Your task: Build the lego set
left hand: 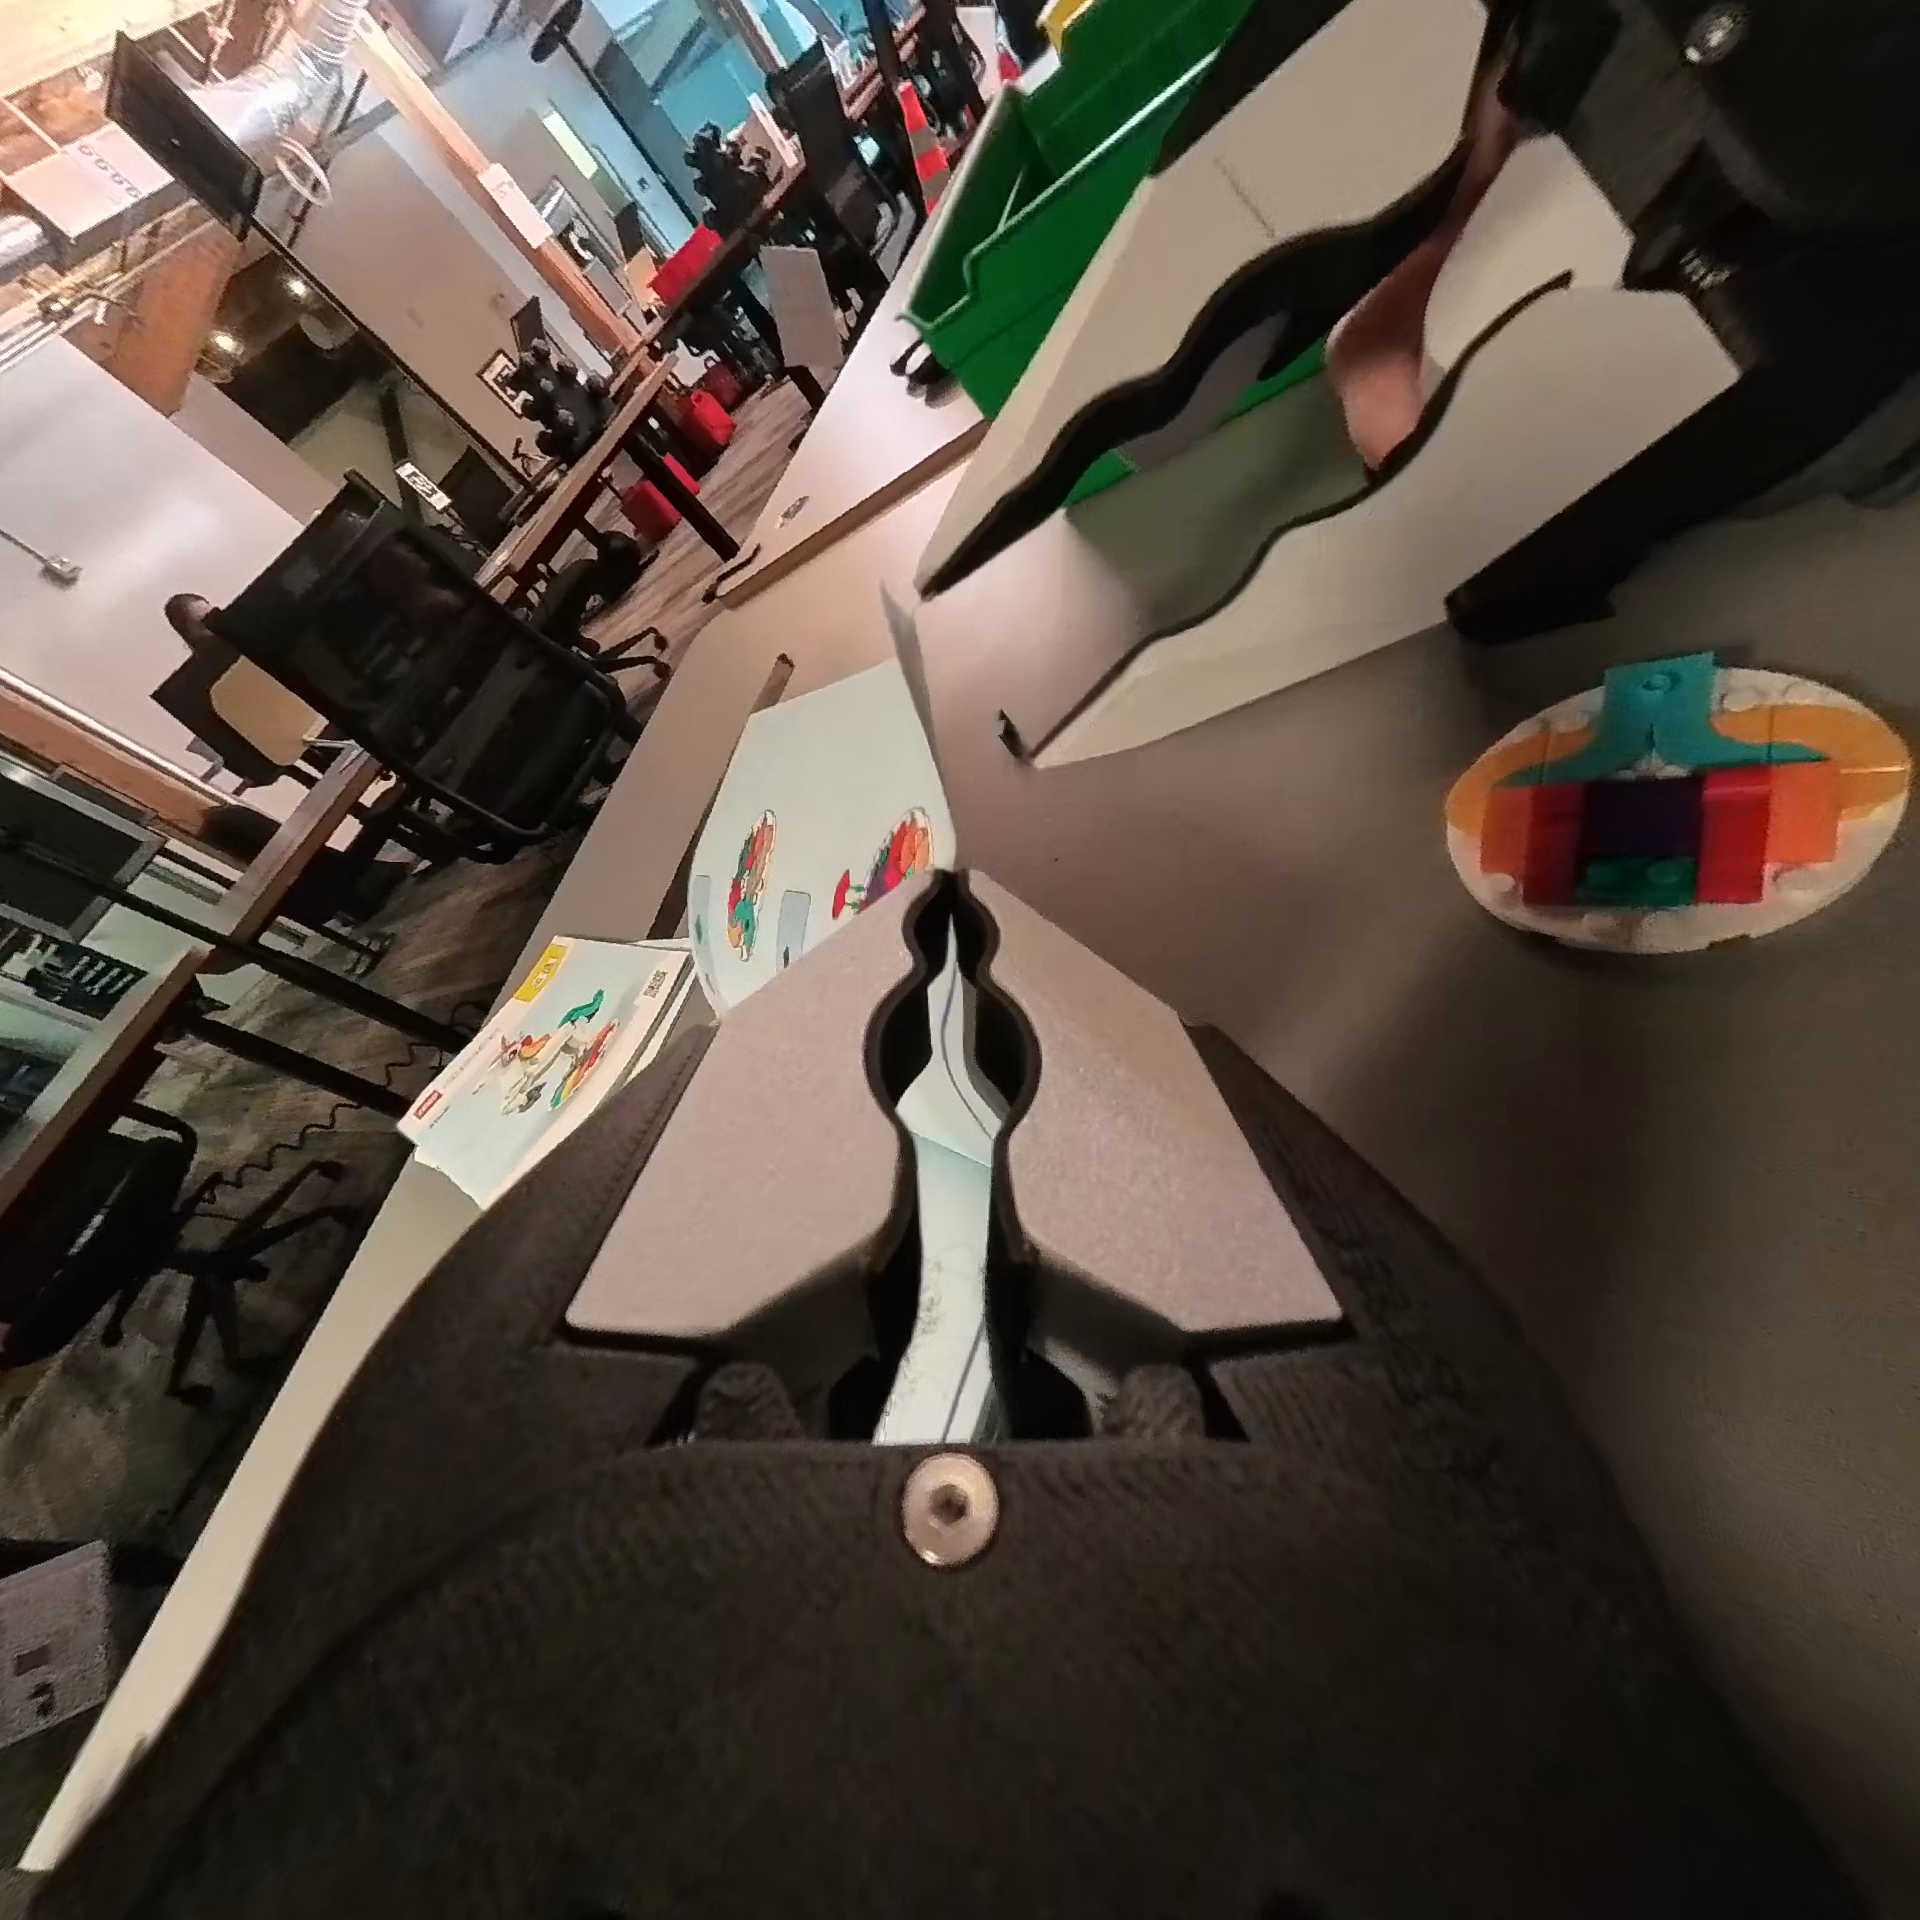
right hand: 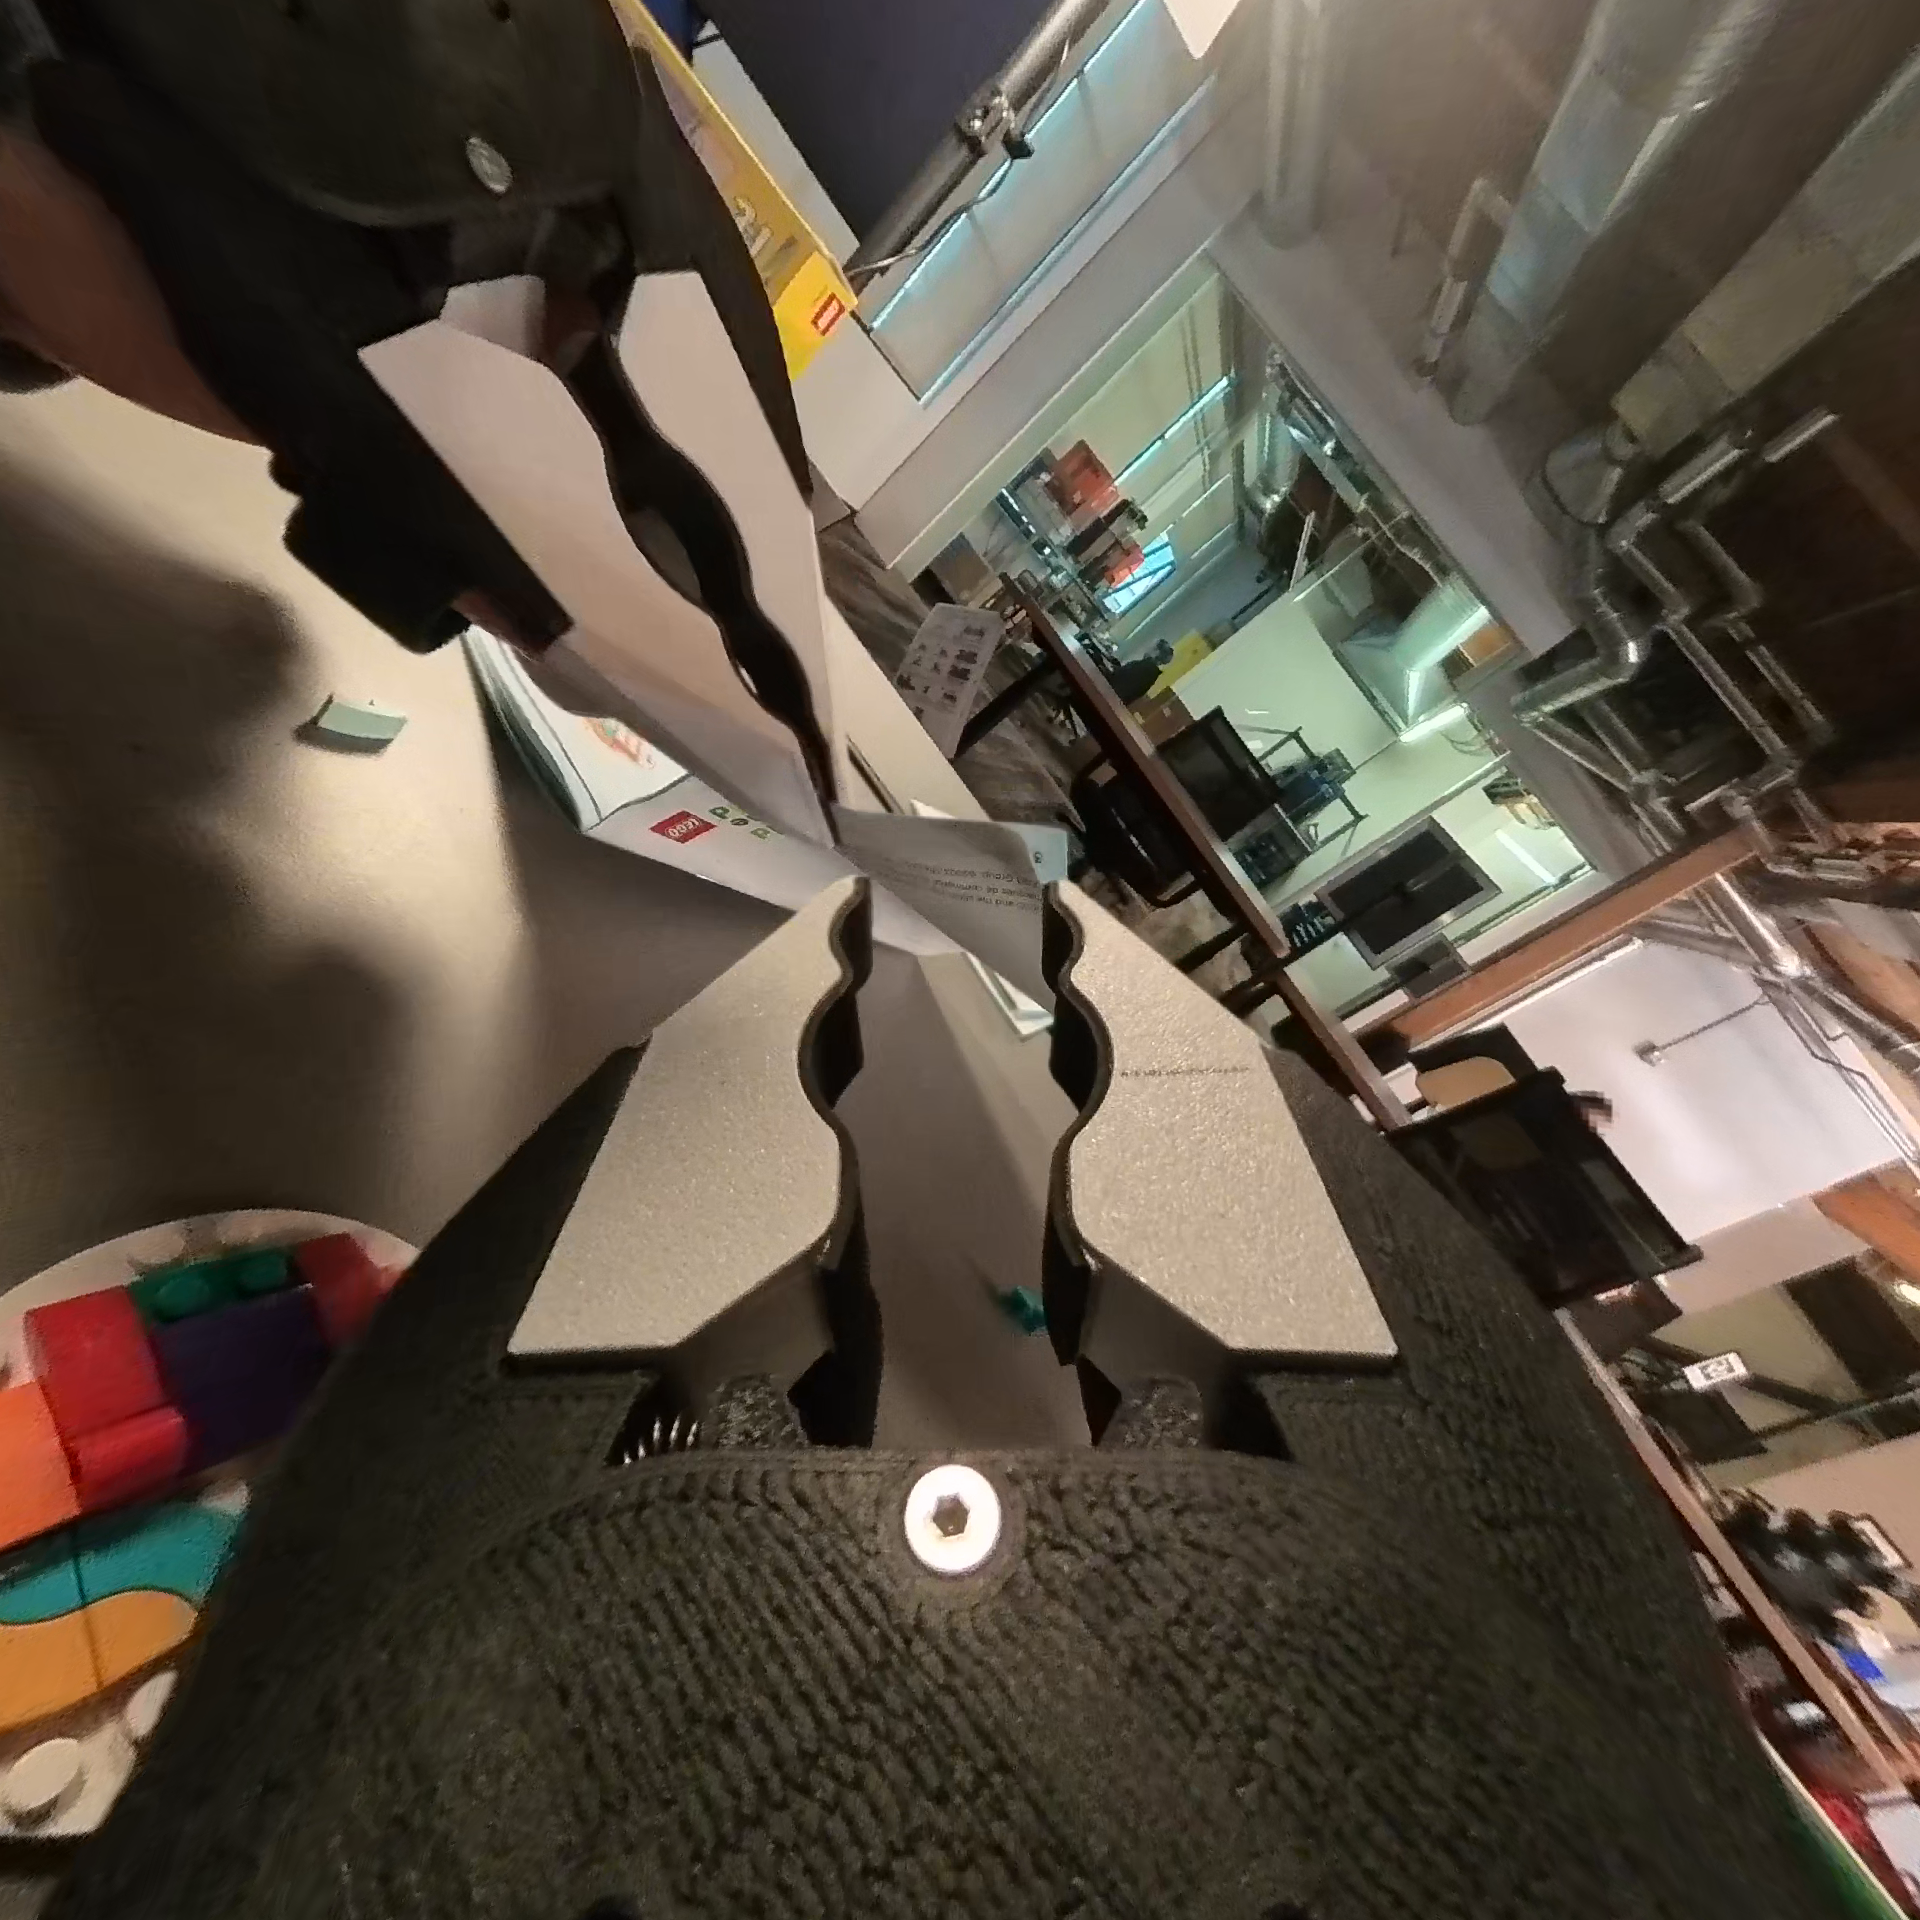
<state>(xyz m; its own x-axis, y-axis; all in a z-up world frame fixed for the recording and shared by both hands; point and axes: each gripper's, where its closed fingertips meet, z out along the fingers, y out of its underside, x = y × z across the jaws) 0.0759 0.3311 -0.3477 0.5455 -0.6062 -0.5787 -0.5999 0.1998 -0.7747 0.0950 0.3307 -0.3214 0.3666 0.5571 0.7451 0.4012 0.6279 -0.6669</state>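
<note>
Surface: a grey table (left hand: 1299, 1091), its far edge giving onto an open office with dark desks, mesh chairs (left hand: 436, 675) and ceiling ducts (right hand: 1621, 343); green bins (left hand: 1039, 239) stand at the table's far end. Lego build (left hand: 1678, 821): a white round plate carrying red, orange, purple, green and teal bricks, flat on the table to my right, cut off at the corner in the right wrist view. Booklets (left hand: 551, 1060): two lie near the table edge, one open. Loose pieces: a pale curved piece (right hand: 353, 722) and a small teal piece (right hand: 1023, 1311), both on the table. My left gripper (left hand: 954, 883): fingers pressed together at the tips, pinching a page (left hand: 940, 1226) of the open booklet. My right gripper (right hand: 956, 894): fingers spread apart, nothing between them, tips just beside the pinched page. Unclear: the page's printing; far room blurred.
</note>
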